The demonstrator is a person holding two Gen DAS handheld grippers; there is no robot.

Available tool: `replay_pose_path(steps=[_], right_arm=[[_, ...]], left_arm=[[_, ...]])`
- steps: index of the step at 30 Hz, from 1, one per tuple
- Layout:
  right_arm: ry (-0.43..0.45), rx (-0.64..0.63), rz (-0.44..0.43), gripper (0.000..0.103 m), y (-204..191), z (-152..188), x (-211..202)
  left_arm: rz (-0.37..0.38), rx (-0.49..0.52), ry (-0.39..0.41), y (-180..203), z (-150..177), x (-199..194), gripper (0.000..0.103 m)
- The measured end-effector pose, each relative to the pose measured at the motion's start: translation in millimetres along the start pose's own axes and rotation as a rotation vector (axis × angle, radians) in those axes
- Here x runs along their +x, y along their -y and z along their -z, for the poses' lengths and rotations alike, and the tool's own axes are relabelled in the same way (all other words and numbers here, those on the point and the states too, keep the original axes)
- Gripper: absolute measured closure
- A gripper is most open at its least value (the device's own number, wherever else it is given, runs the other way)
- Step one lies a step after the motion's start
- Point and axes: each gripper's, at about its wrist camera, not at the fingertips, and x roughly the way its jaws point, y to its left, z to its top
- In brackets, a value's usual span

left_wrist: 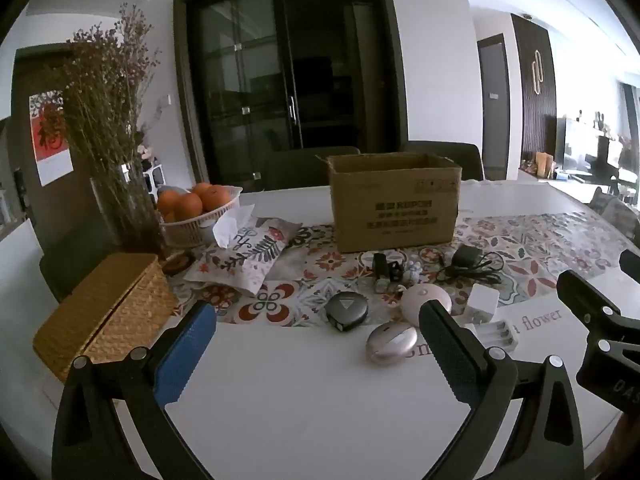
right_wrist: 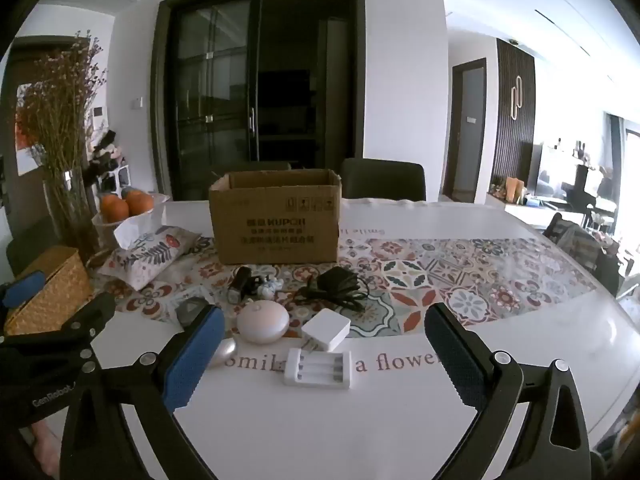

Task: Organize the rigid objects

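We hold both grippers above the near edge of the white table [right_wrist: 400, 432], whose middle carries a patterned floral runner [right_wrist: 460, 280]. Toward the far edge, on the runner, stands the open brown cardboard box [right_wrist: 276, 224], upright with its flaps raised. At the left edge sit a woven straw basket [left_wrist: 104, 312], a glass vase of dried purple flowers [left_wrist: 108, 128], a white basket of oranges [left_wrist: 196, 212] and a floral fabric tissue pouch [left_wrist: 248, 252].

The left gripper [left_wrist: 316, 348] hangs with its blue-padded fingers spread wide and nothing between them; the right gripper [right_wrist: 324, 356] is likewise spread wide and holds nothing.

The small things lie in a cluster between the box and the near edge. On the runner, just in front of the box, are a black power adapter with coiled cord [right_wrist: 340, 286], a small black plug [right_wrist: 240, 280] and what seems to be a tiny blue-white figurine [right_wrist: 269, 286], too small to tell surely. Nearer us lie a round pale pink puck-shaped device [right_wrist: 262, 322], a dark grey rounded-square device with a triangle mark [left_wrist: 346, 309], a silvery oval mouse-like object [left_wrist: 391, 343], a white cube charger [right_wrist: 326, 330] and, touching its near side, a white battery charger tray [right_wrist: 318, 368] on the printed lettering.
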Motion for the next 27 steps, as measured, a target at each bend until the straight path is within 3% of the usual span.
replay_pose_path(steps=[17, 27], right_arm=[[-0.007, 0.006, -0.004, 0.002, 0.4, -1.2, 0.3], [-0.008, 0.010, -0.007, 0.002, 1.4, 1.3, 1.0]], left_arm=[[0.012, 0.009, 0.004, -13.6, -0.6, -2.0, 0.000], [0.005, 0.008, 0.007, 0.8, -1.1, -2.7, 0.000]])
